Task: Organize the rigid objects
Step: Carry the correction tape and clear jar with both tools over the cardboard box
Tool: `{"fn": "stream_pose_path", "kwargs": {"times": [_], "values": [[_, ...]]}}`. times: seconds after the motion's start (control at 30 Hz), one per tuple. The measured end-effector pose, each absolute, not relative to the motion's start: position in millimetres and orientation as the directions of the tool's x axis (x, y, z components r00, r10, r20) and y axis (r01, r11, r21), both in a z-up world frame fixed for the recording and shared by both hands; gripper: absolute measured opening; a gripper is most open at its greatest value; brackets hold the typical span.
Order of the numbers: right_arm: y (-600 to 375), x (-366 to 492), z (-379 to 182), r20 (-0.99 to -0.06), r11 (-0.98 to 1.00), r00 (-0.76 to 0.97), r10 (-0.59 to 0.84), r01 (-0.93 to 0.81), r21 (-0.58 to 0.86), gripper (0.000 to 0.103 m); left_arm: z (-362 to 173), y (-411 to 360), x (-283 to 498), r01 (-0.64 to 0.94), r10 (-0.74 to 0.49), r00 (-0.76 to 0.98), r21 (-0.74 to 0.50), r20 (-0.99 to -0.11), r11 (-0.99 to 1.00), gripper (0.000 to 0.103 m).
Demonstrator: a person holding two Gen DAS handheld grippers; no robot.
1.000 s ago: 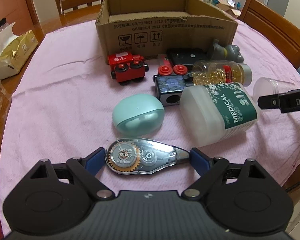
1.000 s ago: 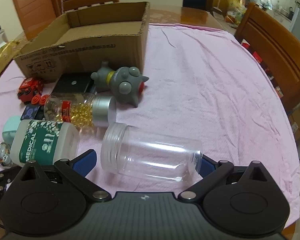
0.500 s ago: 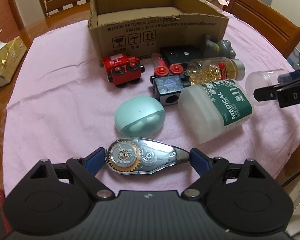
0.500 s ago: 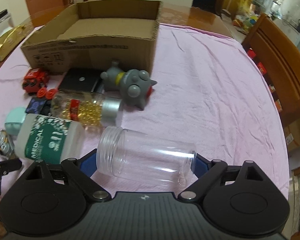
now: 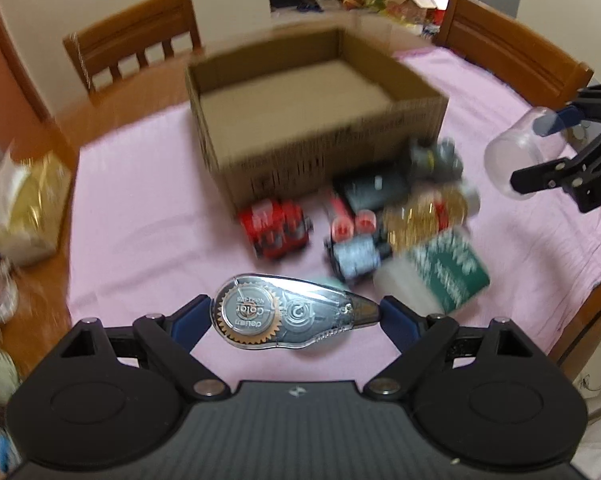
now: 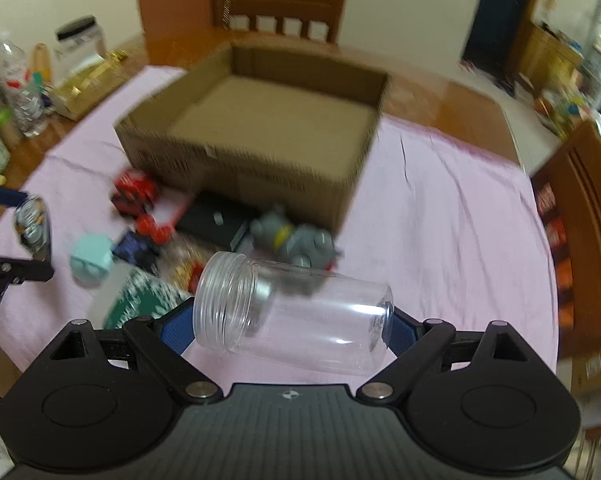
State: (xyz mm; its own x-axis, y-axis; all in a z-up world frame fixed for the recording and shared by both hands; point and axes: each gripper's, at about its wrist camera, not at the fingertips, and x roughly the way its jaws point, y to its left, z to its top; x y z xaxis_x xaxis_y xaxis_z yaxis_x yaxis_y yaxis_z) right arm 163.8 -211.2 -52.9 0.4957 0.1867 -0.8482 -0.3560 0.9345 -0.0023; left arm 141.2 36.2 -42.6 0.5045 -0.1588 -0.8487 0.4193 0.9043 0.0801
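Note:
My left gripper (image 5: 296,314) is shut on a clear correction tape dispenser (image 5: 288,314) and holds it raised above the pink cloth. My right gripper (image 6: 288,322) is shut on an empty clear plastic jar (image 6: 296,320), lying sideways between the fingers, also lifted. An open, empty cardboard box (image 5: 312,92) stands beyond both; it also shows in the right wrist view (image 6: 260,120). In front of the box lie a red toy train (image 5: 274,228), a mint case (image 6: 90,264), a green-labelled bottle (image 5: 440,272), a capsule bottle (image 5: 424,216) and a grey toy (image 6: 296,236).
The table is covered by a pink cloth (image 6: 440,216). Wooden chairs (image 5: 132,44) stand around it. A gold packet (image 5: 32,208) lies at the left edge, and bottles and a jar (image 6: 80,48) stand at the far left. The right gripper (image 5: 572,152) shows at the right of the left wrist view.
Both grippers have risen off the table with their objects and tilted toward the box, whose inside now shows. The scene is motion-blurred.

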Motion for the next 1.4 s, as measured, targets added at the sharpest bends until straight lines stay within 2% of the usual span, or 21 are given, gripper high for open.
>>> {"fn": "stream_pose_path", "kwargs": {"times": [0.4, 0.53, 0.73, 1.07, 1.4], "values": [[-208.6, 222.0, -7.7, -0.77, 0.905, 0.561, 0.305, -0.423, 0.049, 0.095, 15.1, 8.1, 237.4, 0.421, -0.217, 0.615, 0.083, -0.758, 0.903, 0.089], [-206.0, 241.2, -6.6, -0.76, 0.903, 0.573, 0.307, -0.428, 0.043, 0.095, 11.1, -5.1, 279.8, 0.407, -0.208, 0.638, 0.095, -0.741, 0.908, 0.089], [-204.1, 262.3, -8.6, -0.759, 0.902, 0.577, 0.302, -0.431, 0.032, 0.095, -20.3, -16.4, 342.2, 0.356, -0.148, 0.627, 0.112, -0.764, 0.928, 0.089], [-202.8, 286.4, -16.2, -0.779, 0.9, 0.56, 0.284, -0.435, 0.016, 0.095, -54.0, -9.9, 384.8, 0.271, -0.106, 0.612, 0.083, -0.784, 0.959, 0.091], [-193.5, 307.4, -27.1, -0.8, 0.892, 0.535, 0.273, -0.452, 0.002, 0.095, -25.3, 18.3, 364.2, 0.207, -0.096, 0.65, 0.054, -0.754, 0.977, 0.097]]}}
